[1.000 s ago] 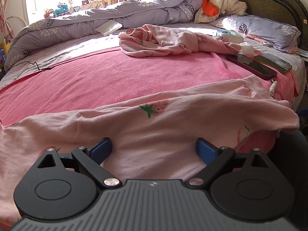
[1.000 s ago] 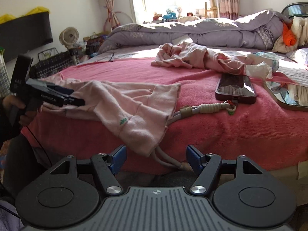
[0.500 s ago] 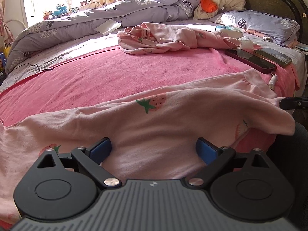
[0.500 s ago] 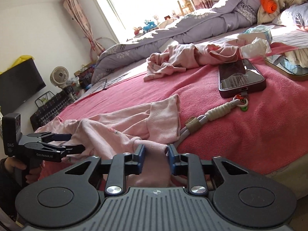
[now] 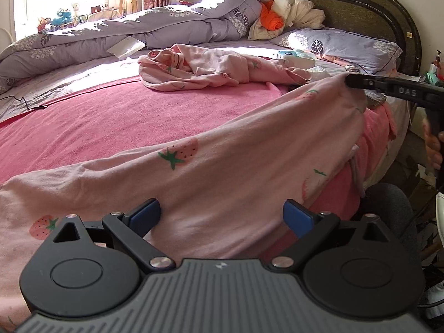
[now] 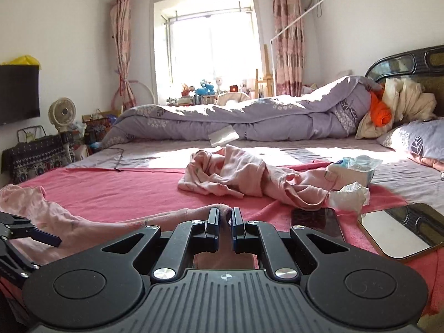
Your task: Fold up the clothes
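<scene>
Pinching pink garment (image 6: 177, 216), right gripper (image 6: 225, 214).

Left tongs (image 5: 222, 216) stand wide open over the near edge of a pink strawberry-print garment (image 5: 194, 183) spread on the bed's pink blanket (image 5: 111, 119). Right tongs (image 5: 350, 81) are closed on the garment's far corner, lifting it clear. A second crumpled pink garment (image 5: 211, 68) lies beyond, near the lilac duvet (image 5: 155, 32).

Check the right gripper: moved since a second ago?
Yes. The right gripper closed on the pink strawberry garment and carried its end up over the bed, towards the phone, lifting it off the red blanket.
</scene>
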